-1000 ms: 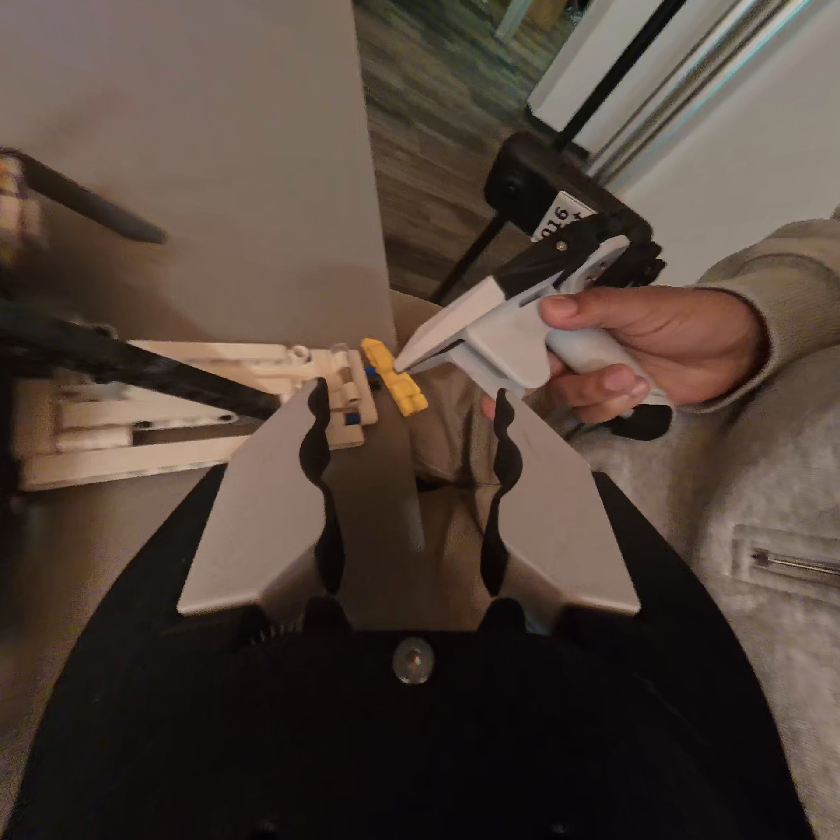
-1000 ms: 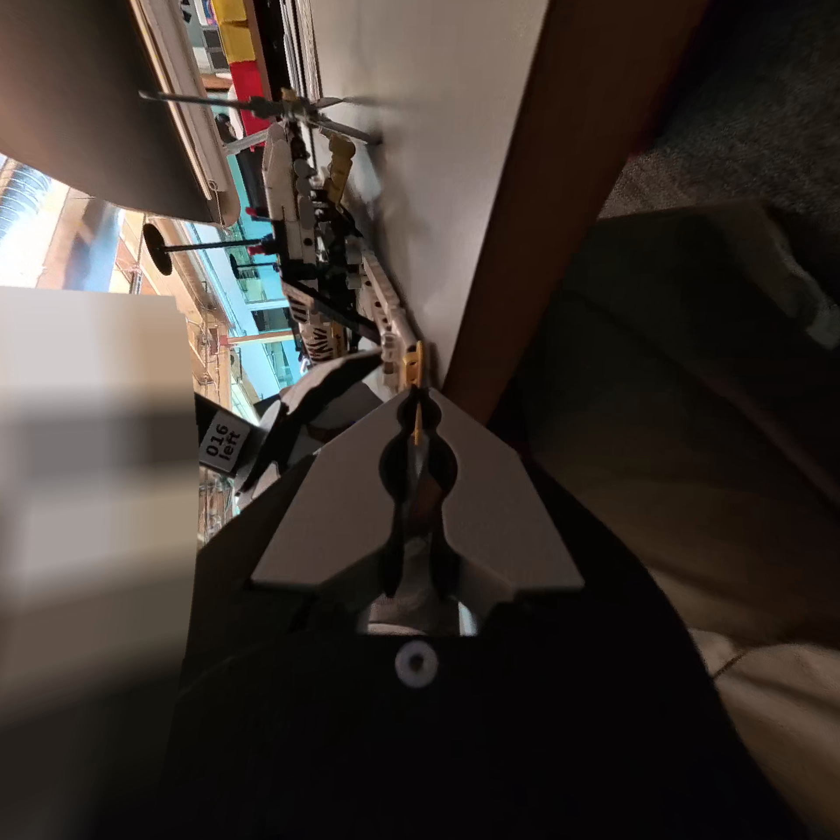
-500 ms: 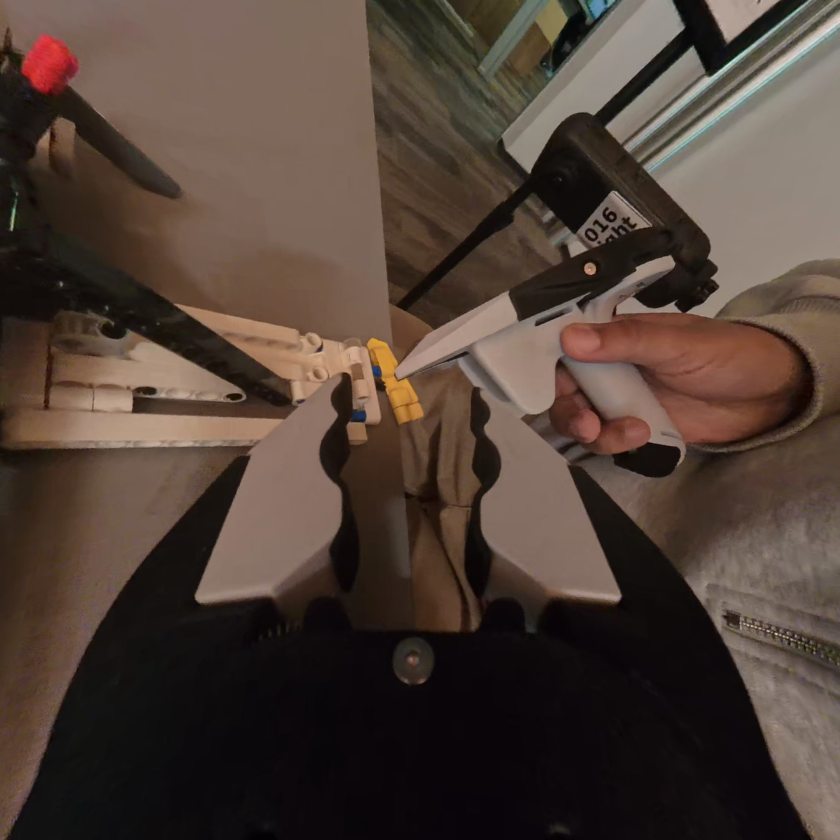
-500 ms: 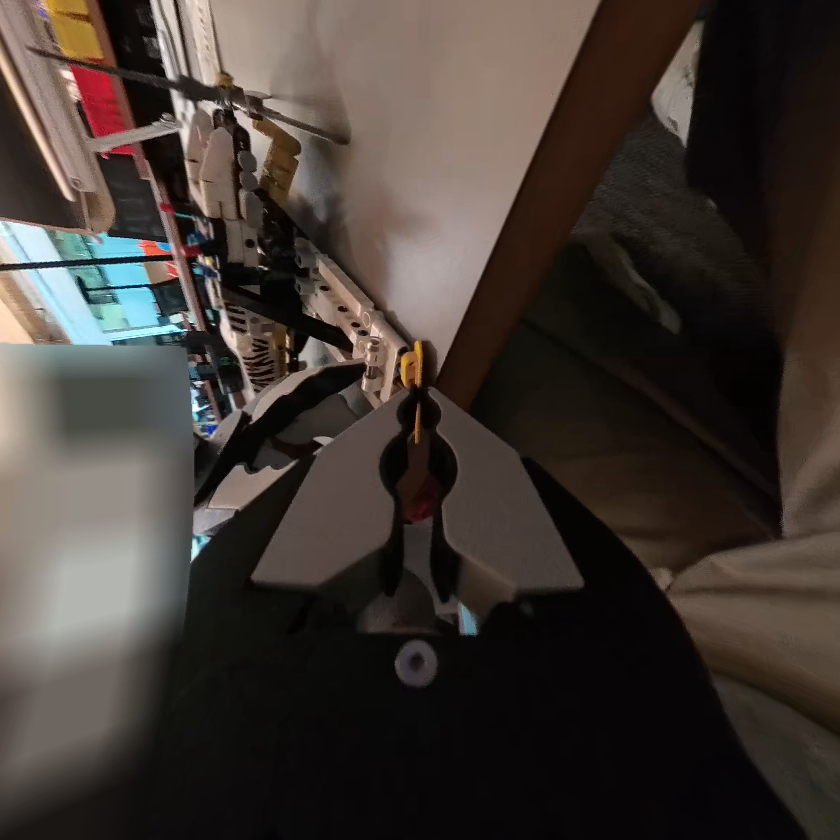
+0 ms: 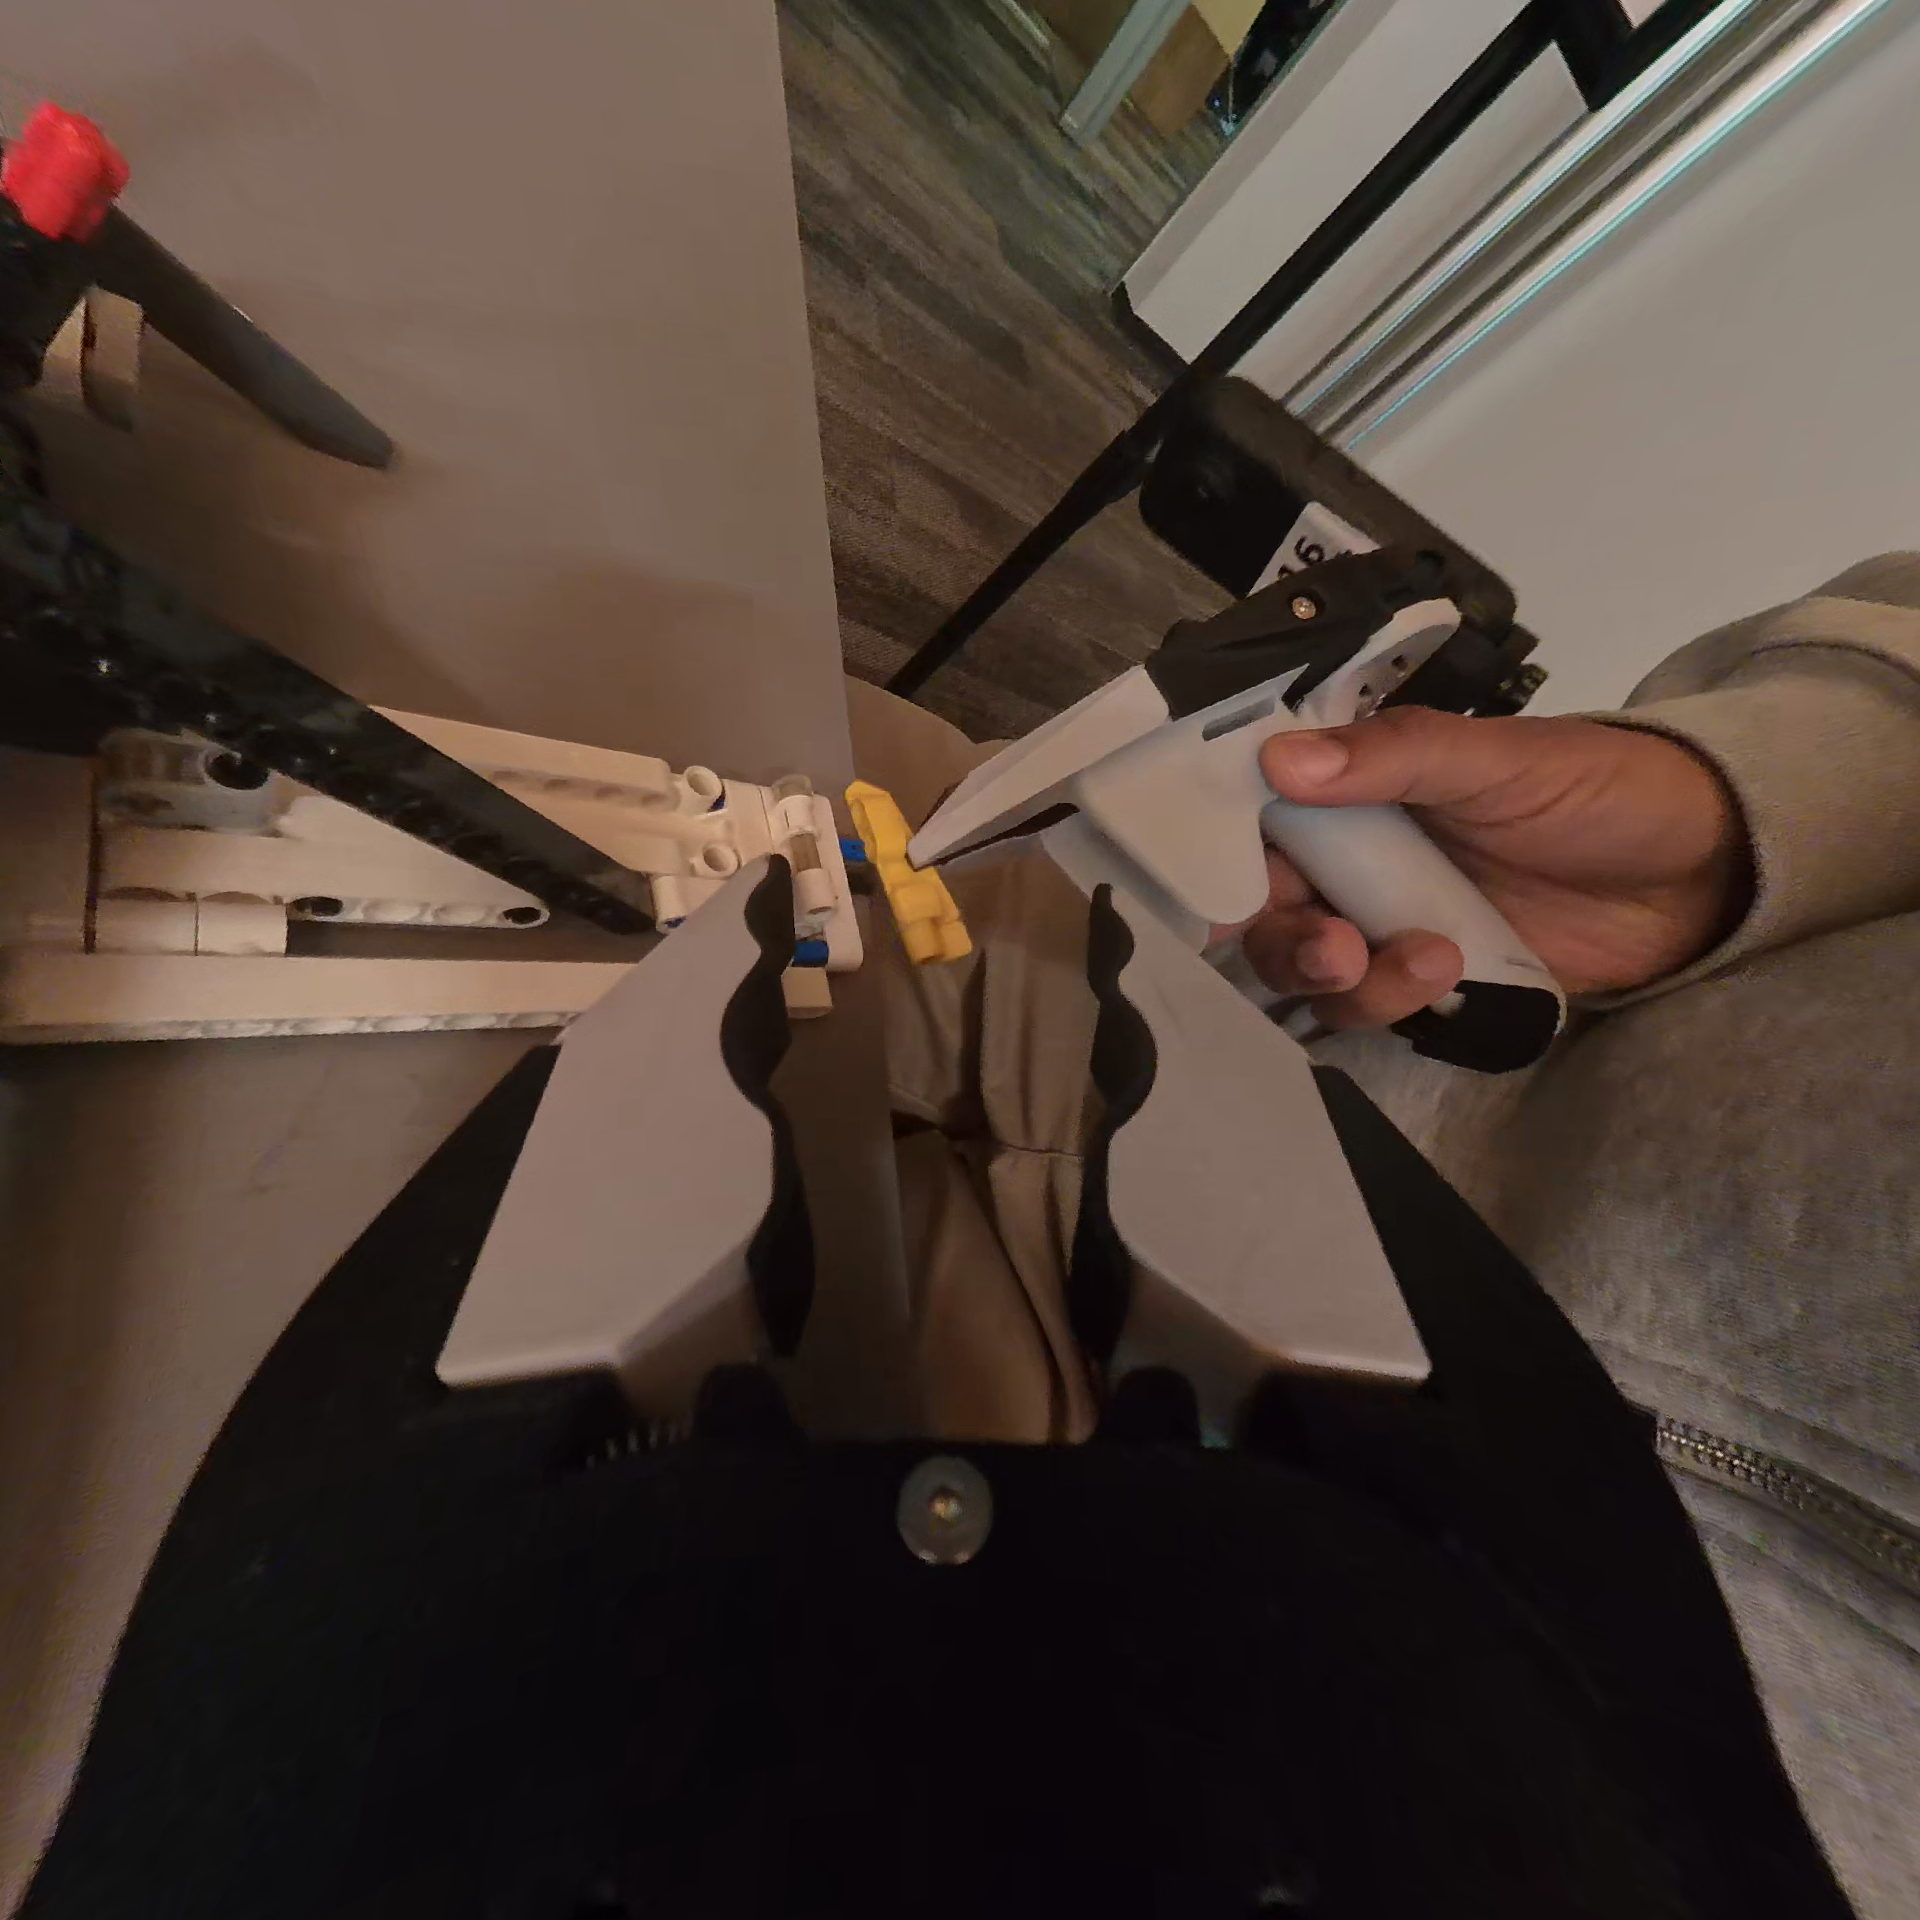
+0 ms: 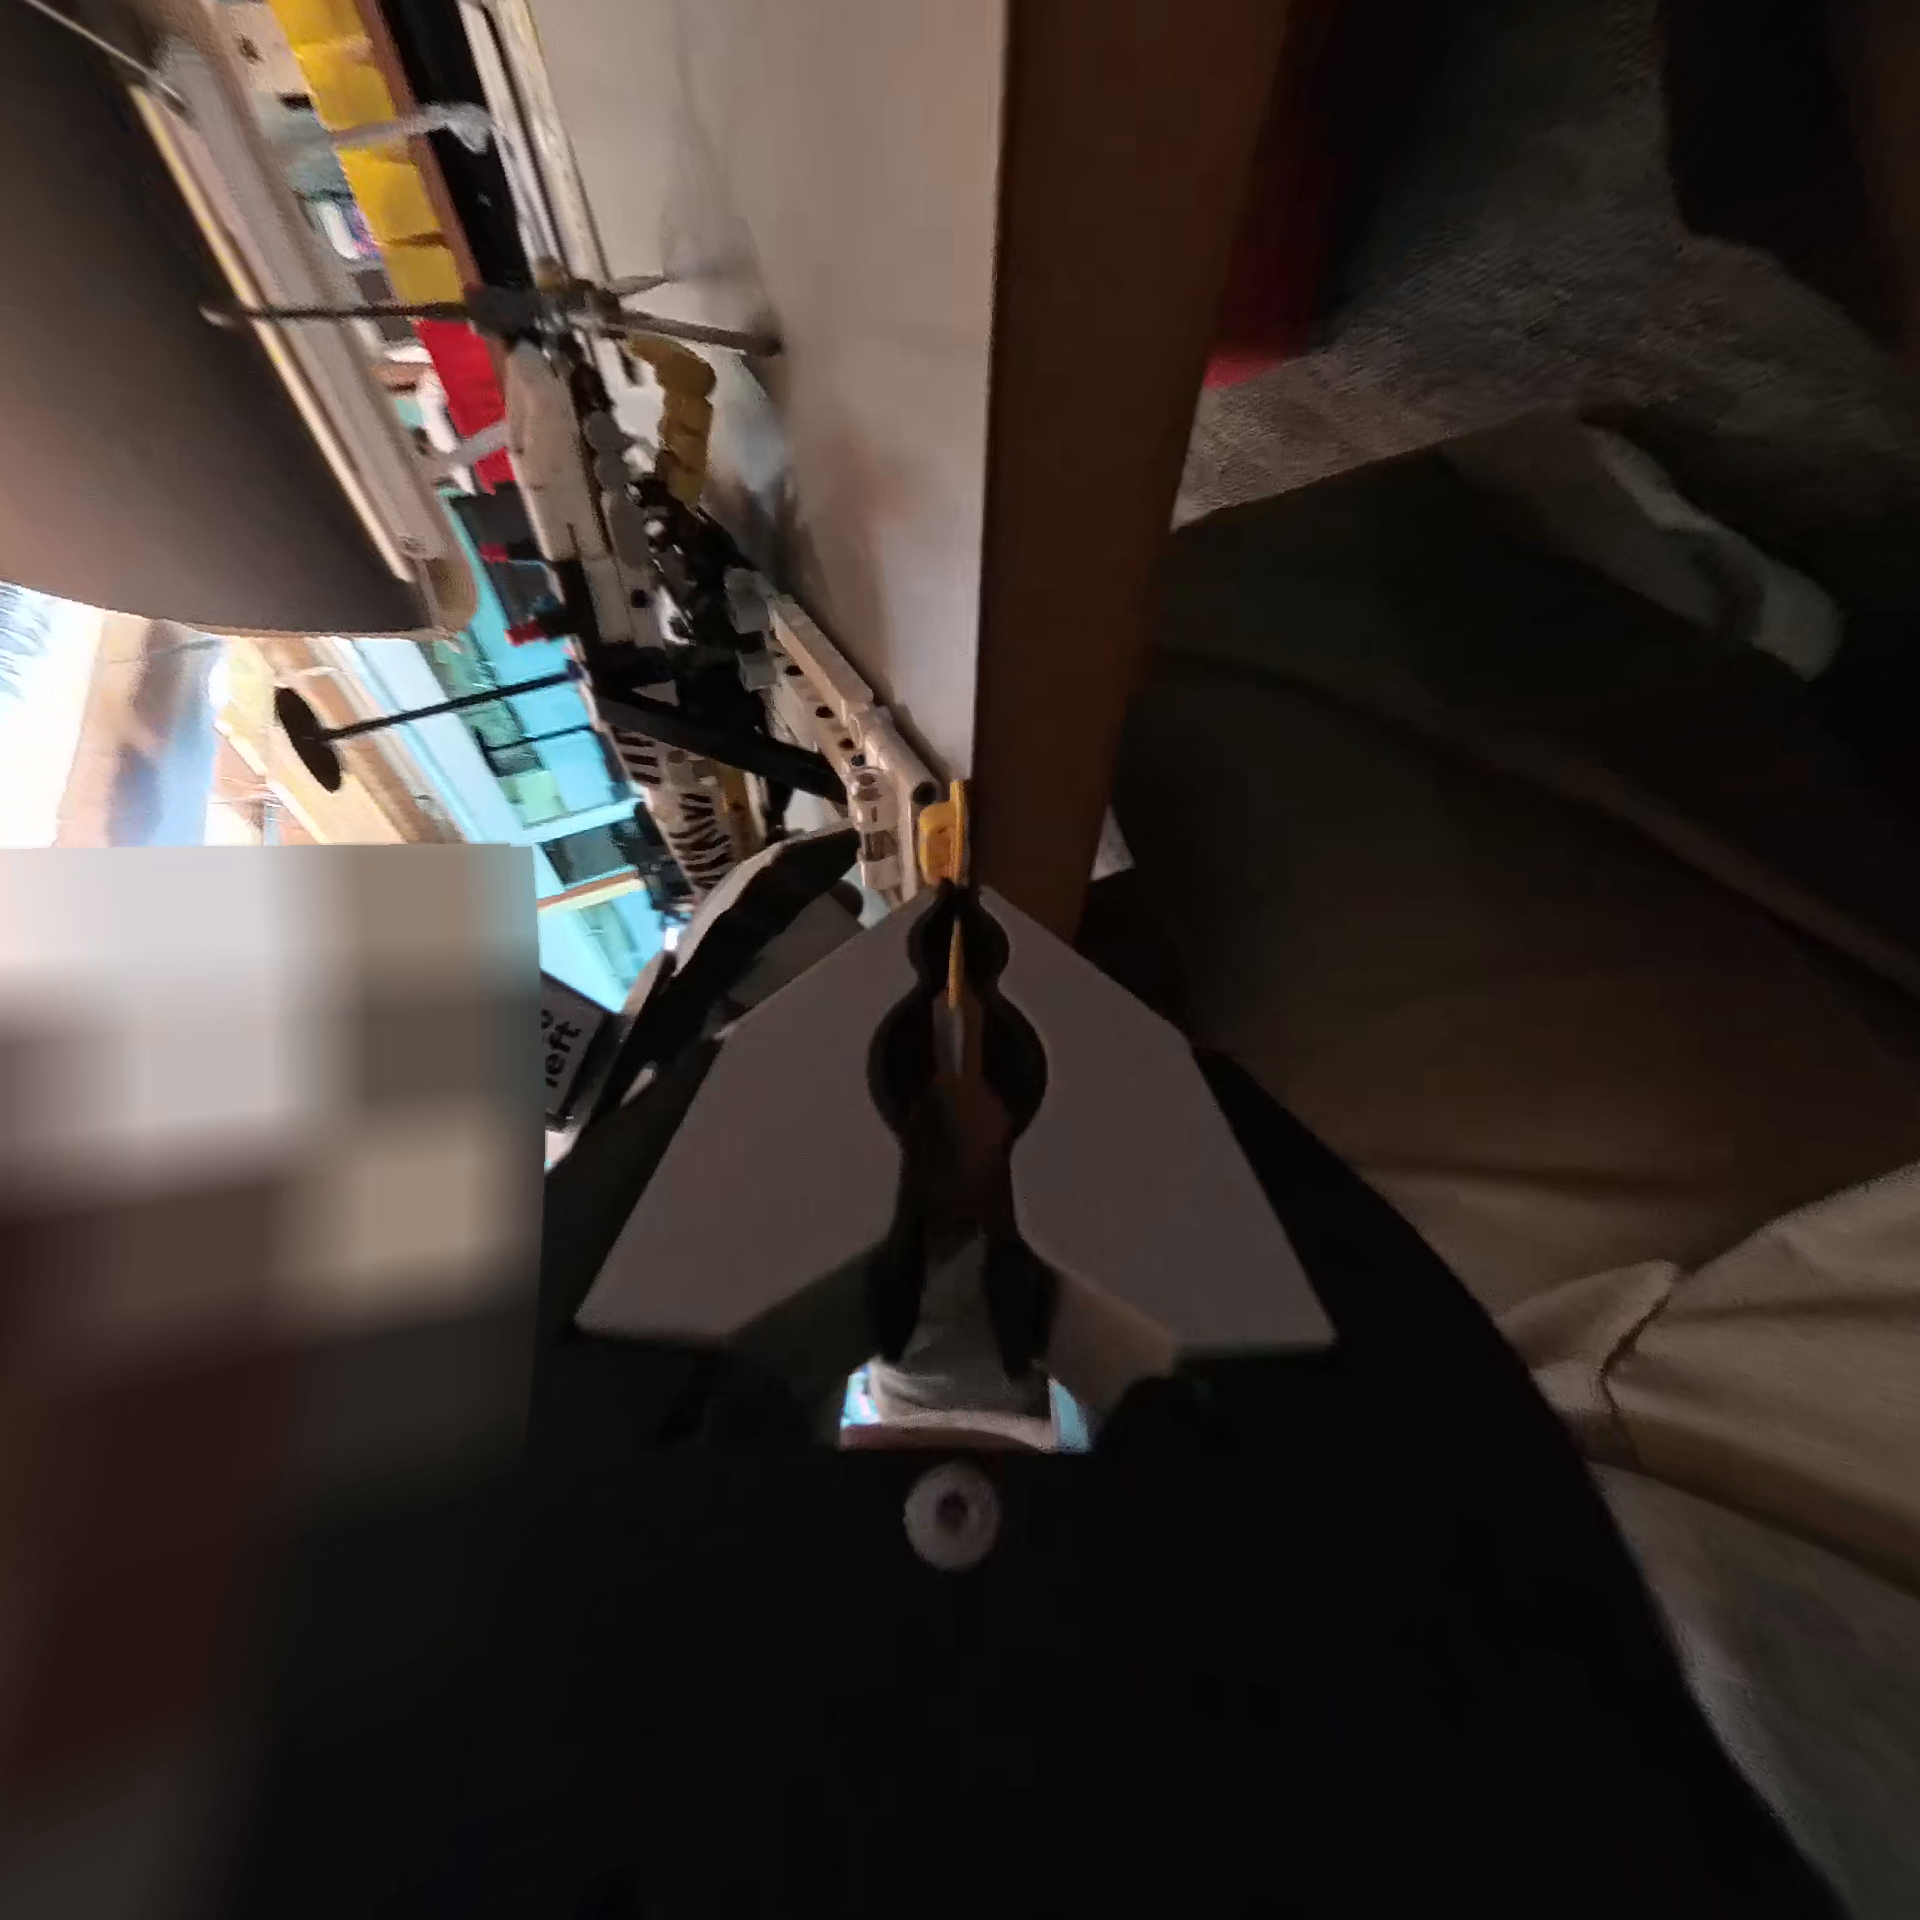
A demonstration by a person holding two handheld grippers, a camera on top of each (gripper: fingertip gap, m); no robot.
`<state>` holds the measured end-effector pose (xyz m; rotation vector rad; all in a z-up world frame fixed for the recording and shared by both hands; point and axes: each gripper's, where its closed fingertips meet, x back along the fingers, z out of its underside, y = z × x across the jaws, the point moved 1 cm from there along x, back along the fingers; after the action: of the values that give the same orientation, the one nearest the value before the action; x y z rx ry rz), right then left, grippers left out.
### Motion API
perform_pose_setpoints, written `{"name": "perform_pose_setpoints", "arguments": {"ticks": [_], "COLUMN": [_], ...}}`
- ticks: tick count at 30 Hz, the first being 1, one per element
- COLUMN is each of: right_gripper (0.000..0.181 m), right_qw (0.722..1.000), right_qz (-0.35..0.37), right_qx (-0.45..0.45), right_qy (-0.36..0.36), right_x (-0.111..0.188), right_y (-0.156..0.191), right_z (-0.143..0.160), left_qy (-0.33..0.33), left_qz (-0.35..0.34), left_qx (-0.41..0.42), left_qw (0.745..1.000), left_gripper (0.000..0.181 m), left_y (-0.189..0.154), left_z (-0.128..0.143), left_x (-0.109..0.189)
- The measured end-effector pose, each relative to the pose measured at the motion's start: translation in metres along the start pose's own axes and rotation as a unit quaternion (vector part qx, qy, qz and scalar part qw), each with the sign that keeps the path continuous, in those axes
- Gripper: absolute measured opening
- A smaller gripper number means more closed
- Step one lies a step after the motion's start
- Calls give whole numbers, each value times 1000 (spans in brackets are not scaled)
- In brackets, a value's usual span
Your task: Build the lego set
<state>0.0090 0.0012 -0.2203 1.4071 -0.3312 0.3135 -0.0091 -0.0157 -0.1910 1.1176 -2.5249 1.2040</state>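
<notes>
A white lego helicopter model (image 5: pixel 416 831) lies on the table (image 5: pixel 520 312) with its tail end at the table's edge. It carries a black rotor blade (image 5: pixel 312 748) and a red piece (image 5: pixel 57 187). My right gripper (image 5: pixel 920 857), held by a hand (image 5: pixel 1455 831), is shut on a small yellow piece (image 5: pixel 909 883) and holds it against the tail end. In the right wrist view the gripper (image 6: pixel 956 894) pinches the yellow piece (image 6: pixel 948 821) next to the model (image 6: pixel 810 707). My left gripper (image 5: pixel 935 894) is open and empty, with its left finger (image 5: pixel 665 1091) in front of the tail end.
The table's brown edge (image 6: pixel 1081 416) runs right beside the yellow piece. A person's grey sleeve (image 5: pixel 1766 727) and lap (image 5: pixel 987 1143) lie beyond the edge. A black stand (image 5: pixel 1143 447) rises from the floor behind. The left gripper (image 6: pixel 769 894) shows beside the model. My left and right fingertips are right by each other.
My left gripper's jaws have narrowed a little and it has shifted toward the tail end. My right gripper stays shut on the yellow piece at the tail.
</notes>
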Motion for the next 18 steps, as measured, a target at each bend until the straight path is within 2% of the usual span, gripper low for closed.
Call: {"name": "perform_pose_setpoints", "arguments": {"ticks": [4, 7, 18], "right_gripper": [0, 0, 0], "right_qw": [1000, 999, 999], "right_qz": [-29, -24, -5], "right_qx": [5, 35, 42], "right_qy": [6, 12, 18], "right_x": [0, -2, -4], "right_y": [0, 2, -3], "right_z": [2, 4, 7], "left_qy": [0, -2, -2], "left_qz": [5, 9, 14], "left_qx": [4, 10, 9], "left_qw": [1000, 1000, 1000], "left_gripper": [56, 56, 57], "left_y": [0, 0, -1], "left_z": [0, -1, -1], "left_x": [0, 0, 0]}}
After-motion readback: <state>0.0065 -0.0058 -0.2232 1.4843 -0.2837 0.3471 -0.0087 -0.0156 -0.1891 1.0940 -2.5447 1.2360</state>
